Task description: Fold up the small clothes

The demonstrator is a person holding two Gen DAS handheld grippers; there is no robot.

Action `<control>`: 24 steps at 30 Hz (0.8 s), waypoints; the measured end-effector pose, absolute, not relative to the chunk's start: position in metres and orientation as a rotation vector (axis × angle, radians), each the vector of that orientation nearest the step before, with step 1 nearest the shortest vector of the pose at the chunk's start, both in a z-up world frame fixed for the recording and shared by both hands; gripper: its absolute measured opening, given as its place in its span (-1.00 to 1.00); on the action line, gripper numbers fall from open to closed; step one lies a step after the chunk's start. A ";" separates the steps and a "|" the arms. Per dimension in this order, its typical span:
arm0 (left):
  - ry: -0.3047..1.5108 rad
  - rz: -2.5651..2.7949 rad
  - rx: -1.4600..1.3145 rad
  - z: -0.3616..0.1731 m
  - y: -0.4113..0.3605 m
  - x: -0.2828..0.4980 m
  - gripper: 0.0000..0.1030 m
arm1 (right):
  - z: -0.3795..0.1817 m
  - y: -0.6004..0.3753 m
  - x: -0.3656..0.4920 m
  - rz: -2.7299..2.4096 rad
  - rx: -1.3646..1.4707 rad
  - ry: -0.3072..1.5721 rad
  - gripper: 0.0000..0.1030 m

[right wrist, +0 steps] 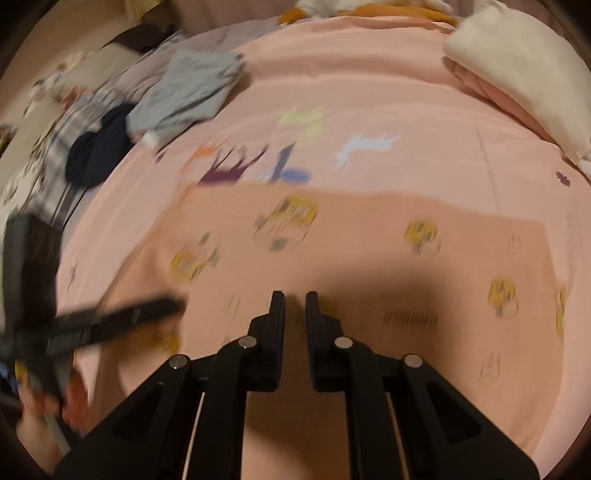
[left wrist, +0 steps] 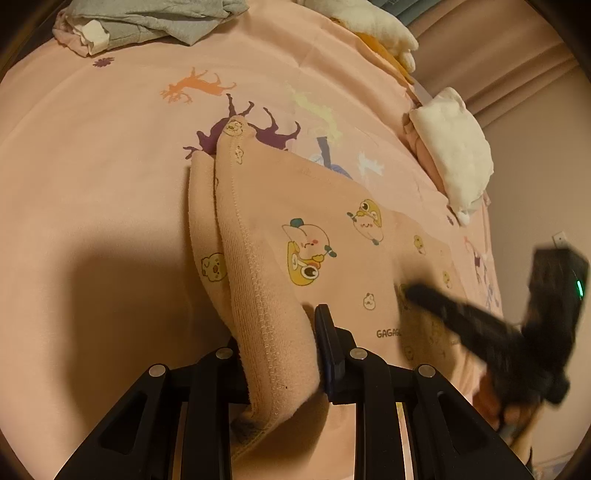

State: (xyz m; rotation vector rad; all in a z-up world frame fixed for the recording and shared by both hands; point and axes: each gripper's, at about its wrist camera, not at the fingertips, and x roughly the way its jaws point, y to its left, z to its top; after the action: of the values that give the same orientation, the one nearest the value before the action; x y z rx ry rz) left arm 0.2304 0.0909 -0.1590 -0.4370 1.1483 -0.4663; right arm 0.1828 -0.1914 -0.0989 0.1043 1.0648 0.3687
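A small peach garment (left wrist: 332, 236) with cartoon prints lies on the pink bedsheet (left wrist: 92, 166). My left gripper (left wrist: 280, 332) is shut on its stitched hem and holds that edge lifted and folded. My right gripper (right wrist: 294, 299) hovers over the flat part of the garment (right wrist: 351, 251); its jaws stand a narrow gap apart with nothing between them. The right gripper shows blurred in the left wrist view (left wrist: 410, 291), and the left gripper shows blurred in the right wrist view (right wrist: 173, 306).
A grey folded garment (left wrist: 155, 22) lies at the far left of the bed, with a dark blue item (right wrist: 99, 151) near it. White and pink folded clothes (left wrist: 454, 151) sit at the bed's right edge. Curtains hang beyond.
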 end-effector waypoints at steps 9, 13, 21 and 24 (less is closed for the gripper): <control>1.163 -0.439 -0.411 -0.157 0.089 0.230 -0.54 | -0.102 -0.181 0.130 0.425 0.067 1.094 -0.76; 1.169 -0.423 -0.408 -0.158 0.089 0.230 -0.54 | -0.117 -0.170 0.107 0.461 0.049 1.146 -0.76; 1.144 -0.399 -0.371 -0.131 0.080 0.227 -0.64 | -0.112 -0.193 0.101 0.487 0.210 1.108 -0.73; 1.121 -0.402 -0.342 -0.111 0.069 0.226 -0.65 | -0.104 -0.213 0.105 0.467 0.304 1.067 -0.73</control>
State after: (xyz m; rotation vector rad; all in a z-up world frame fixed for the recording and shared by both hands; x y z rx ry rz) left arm 0.2259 0.0690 -0.1115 -0.3423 1.1215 -0.4021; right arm 0.1047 -0.2132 -0.1039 0.3038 1.0666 0.4669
